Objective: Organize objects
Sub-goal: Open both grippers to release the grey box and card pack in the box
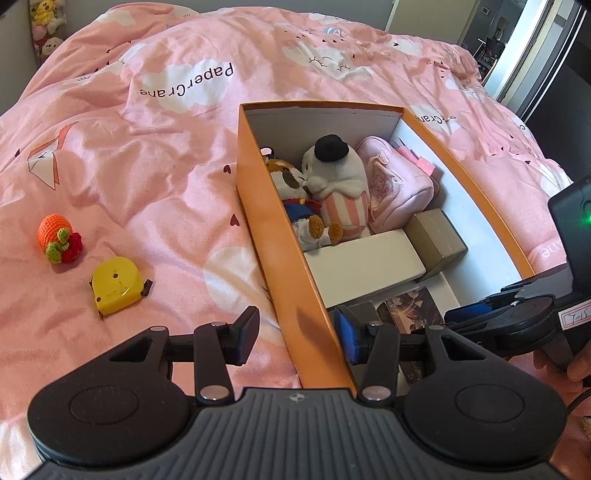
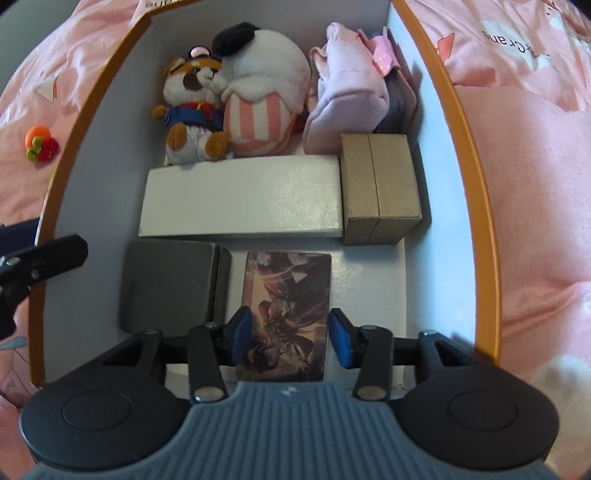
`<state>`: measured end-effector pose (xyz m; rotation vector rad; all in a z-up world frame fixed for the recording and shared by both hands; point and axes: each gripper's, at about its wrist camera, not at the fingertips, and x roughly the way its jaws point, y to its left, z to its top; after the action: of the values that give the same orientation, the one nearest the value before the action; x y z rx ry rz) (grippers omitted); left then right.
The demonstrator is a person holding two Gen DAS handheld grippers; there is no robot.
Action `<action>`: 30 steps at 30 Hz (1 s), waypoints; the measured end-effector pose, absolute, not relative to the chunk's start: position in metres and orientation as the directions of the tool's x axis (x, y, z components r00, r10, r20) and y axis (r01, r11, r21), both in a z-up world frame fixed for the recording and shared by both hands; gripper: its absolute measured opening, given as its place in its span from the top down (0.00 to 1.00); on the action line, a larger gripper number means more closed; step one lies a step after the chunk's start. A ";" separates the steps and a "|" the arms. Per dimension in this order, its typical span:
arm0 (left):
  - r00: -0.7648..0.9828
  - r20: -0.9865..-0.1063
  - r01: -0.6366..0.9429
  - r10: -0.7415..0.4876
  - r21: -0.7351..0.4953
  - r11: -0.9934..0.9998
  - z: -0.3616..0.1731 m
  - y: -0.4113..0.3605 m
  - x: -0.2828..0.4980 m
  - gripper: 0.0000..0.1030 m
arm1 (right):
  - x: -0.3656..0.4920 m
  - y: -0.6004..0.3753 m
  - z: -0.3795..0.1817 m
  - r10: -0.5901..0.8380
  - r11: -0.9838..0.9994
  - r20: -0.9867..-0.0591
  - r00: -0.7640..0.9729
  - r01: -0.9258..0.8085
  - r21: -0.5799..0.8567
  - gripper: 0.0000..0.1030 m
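An orange box (image 1: 284, 236) with a white inside (image 2: 92, 155) sits on the pink bed. It holds two plush toys (image 2: 236, 99), a pink pouch (image 2: 343, 99), a white box (image 2: 240, 195), a tan box (image 2: 380, 188), a grey box (image 2: 166, 288) and a picture card box (image 2: 288, 314). My right gripper (image 2: 290, 338) is open, its fingers on either side of the picture card box. My left gripper (image 1: 297, 334) is open and straddles the box's left wall. A yellow tape measure (image 1: 116, 286) and a crochet carrot toy (image 1: 57, 238) lie on the bed to the left.
The pink duvet (image 1: 147, 147) is rumpled all around the box. The right gripper (image 1: 517, 314) shows at the right edge of the left wrist view. Plush toys (image 1: 46, 26) hang on the wall at far left. A doorway (image 1: 517, 48) is at far right.
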<state>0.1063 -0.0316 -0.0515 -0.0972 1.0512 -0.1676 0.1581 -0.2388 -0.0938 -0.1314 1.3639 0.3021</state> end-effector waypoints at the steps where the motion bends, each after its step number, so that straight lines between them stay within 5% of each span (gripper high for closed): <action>1: 0.485 -0.855 0.090 -0.184 -0.161 0.983 -0.051 -0.032 0.106 0.46 | 0.158 -0.238 -0.095 0.132 0.954 -0.976 0.173 -0.291 0.077 0.52; 13: 0.483 -0.854 0.089 -0.195 -0.174 0.981 -0.051 -0.031 0.106 0.46 | 0.161 -0.240 -0.097 0.186 0.956 -0.963 0.194 -0.260 0.132 0.63; 30: 0.482 -0.843 0.085 -0.238 -0.225 0.971 -0.048 -0.021 0.109 0.46 | 0.158 -0.229 -0.084 0.122 0.887 -0.990 0.067 -0.455 0.079 0.62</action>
<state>0.1086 -0.0209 -0.0475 -0.1605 1.0504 -0.1977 0.1576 -0.2294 -0.0840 -0.2821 1.4430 0.4441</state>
